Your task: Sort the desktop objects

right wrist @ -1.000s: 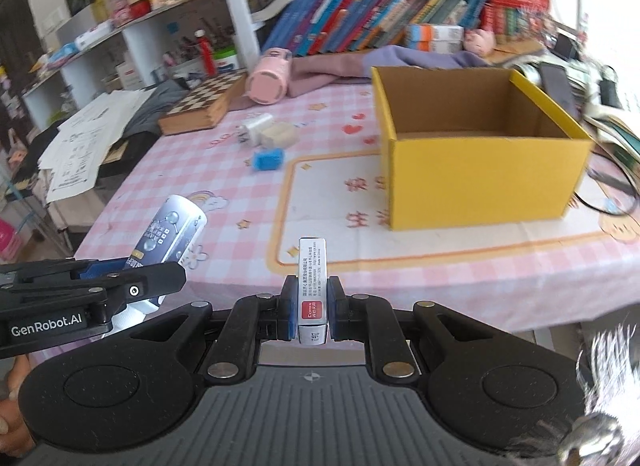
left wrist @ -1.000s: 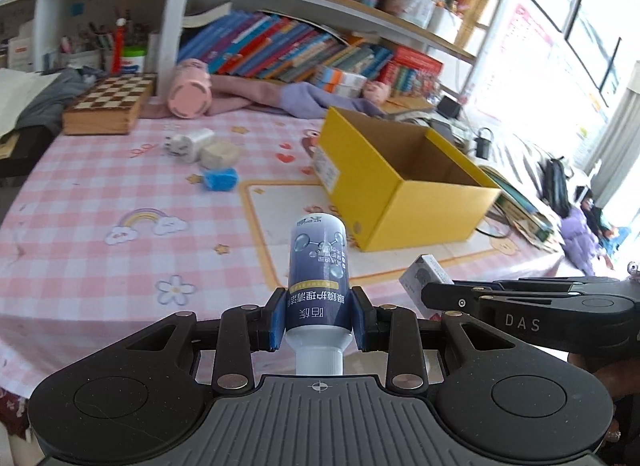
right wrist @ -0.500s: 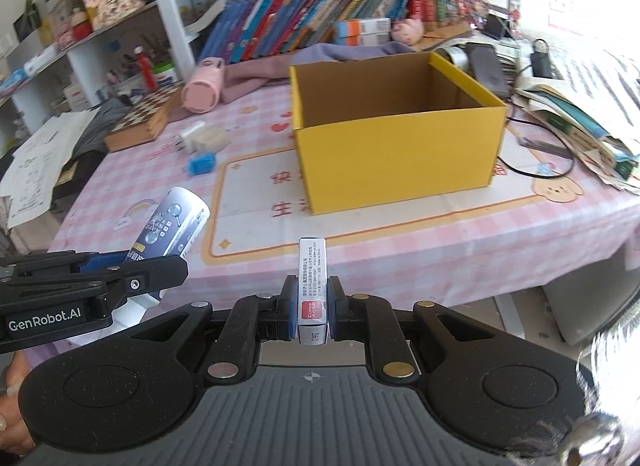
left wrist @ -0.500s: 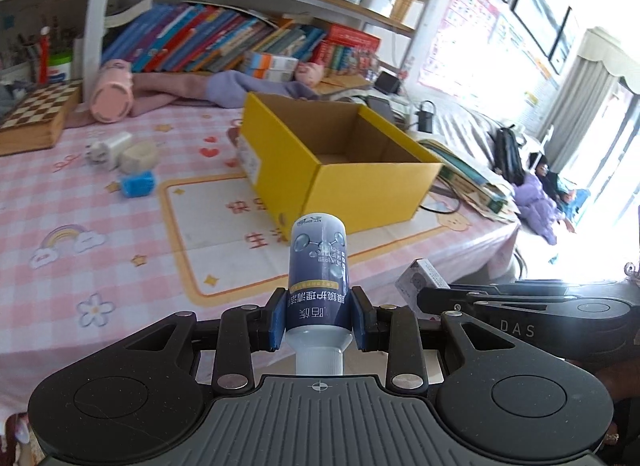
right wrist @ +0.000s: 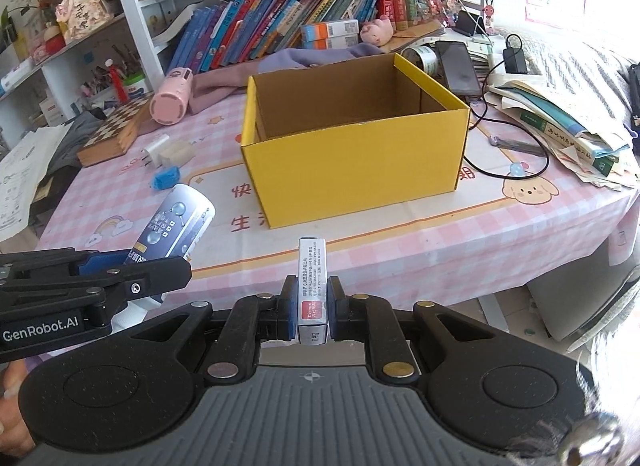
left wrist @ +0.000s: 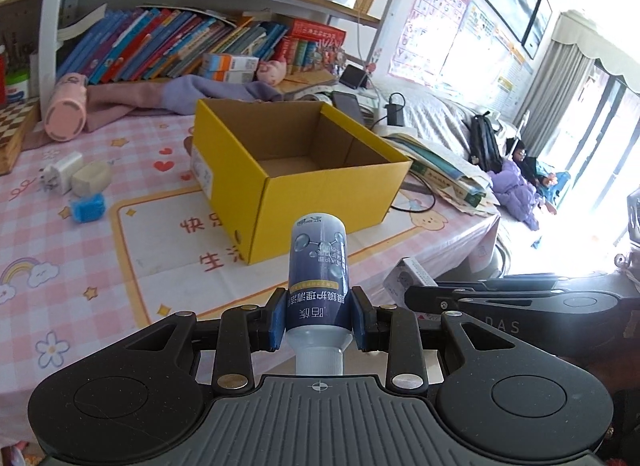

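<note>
My left gripper [left wrist: 319, 320] is shut on a blue and white bottle [left wrist: 318, 266], cap end toward the camera, held in the air before the table's near edge. In the right wrist view that bottle [right wrist: 176, 221] shows at the lower left. My right gripper [right wrist: 313, 312] is shut on a small white box with a red label [right wrist: 312, 284]; the box's end [left wrist: 408, 278] shows in the left wrist view. An open yellow cardboard box [right wrist: 352, 145] stands on the table beyond both grippers; the part of its inside that I can see is bare. The same cardboard box [left wrist: 296, 169] is ahead in the left wrist view.
On the pink checked tablecloth [left wrist: 80, 258] lie a white charger [left wrist: 64, 169], a cream case [left wrist: 92, 177] and a blue block [left wrist: 88, 207]. A pink cup [right wrist: 172, 99], a chessboard [right wrist: 112, 129], cloth and bookshelves are behind. Books, a phone [right wrist: 458, 65] and cables lie right.
Both views have swung so the yellow box moved from the right toward the middle and looks nearer. The bottle and the small box stay clamped as before.
</note>
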